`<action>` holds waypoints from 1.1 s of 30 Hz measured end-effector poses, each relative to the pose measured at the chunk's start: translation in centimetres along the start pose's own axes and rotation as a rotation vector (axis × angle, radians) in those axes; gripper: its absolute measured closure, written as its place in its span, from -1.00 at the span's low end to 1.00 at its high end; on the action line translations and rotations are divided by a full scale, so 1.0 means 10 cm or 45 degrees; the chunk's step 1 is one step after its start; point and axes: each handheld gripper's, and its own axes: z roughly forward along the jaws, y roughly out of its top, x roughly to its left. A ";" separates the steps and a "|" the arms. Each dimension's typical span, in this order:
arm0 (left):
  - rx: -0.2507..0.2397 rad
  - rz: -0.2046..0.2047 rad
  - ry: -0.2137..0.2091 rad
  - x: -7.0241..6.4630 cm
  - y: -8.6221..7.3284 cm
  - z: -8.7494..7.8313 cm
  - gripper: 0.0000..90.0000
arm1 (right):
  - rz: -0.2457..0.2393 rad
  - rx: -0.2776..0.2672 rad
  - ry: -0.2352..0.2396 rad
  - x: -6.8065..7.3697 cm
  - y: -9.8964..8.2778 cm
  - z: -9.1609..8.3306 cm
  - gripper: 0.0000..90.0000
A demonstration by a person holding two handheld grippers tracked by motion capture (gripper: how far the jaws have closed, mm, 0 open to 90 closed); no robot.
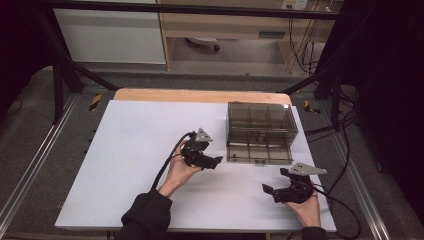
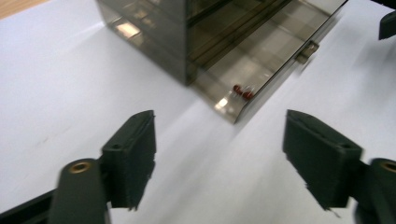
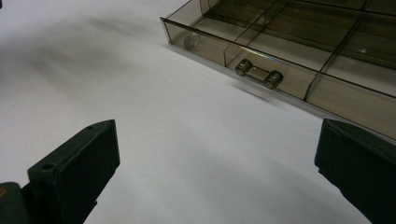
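Both of my hand-held grippers, left point(image 1: 216, 161) and right point(image 1: 268, 190), stand with jaws apart and hold nothing above the white tabletop point(image 1: 130, 150). Beyond them the smoky drawer box point(image 1: 260, 131) sits with its bottom drawer point(image 3: 299, 56) pulled out; a careless approach could shove the light box, or spill the small red parts point(image 2: 243, 92) in its corner.

The drawer box point(image 1: 260, 131) is smoky translucent plastic, glossy, with a shiny metal handle point(image 3: 258, 73) on its open drawer front. Beneath the box lies a matt white board point(image 1: 135, 165), smooth, edged behind by bare wood point(image 1: 200, 95). Both grippers' jaws are matt black plastic.
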 end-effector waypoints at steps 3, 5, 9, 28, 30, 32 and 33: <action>-0.005 -0.006 0.028 0.06 -0.09 -0.10 -0.61 | 0.000 0.001 0.001 0.00 0.00 0.00 -0.99; -0.009 -0.004 0.049 0.10 -0.15 -0.17 -0.69 | -0.001 0.001 0.000 0.00 0.00 0.00 -0.99; -0.026 -0.017 0.072 0.18 -0.28 -0.29 -0.76 | 0.000 0.003 0.000 0.00 0.00 0.00 -0.99; -0.053 -0.082 0.137 0.46 -0.94 -0.79 -0.78 | 0.006 0.004 -0.004 0.00 0.00 0.00 -0.99; -0.055 -0.089 0.147 0.48 -1.01 -0.83 -0.78 | 0.011 0.004 -0.004 0.00 0.00 0.01 -0.99; -0.056 -0.098 0.157 0.51 -1.08 -0.88 -0.78 | 0.009 0.004 -0.004 0.00 0.00 0.01 -0.99; -0.058 -0.104 0.168 0.52 -1.11 -0.91 -0.78 | 0.010 0.004 -0.005 0.00 0.00 0.01 -0.99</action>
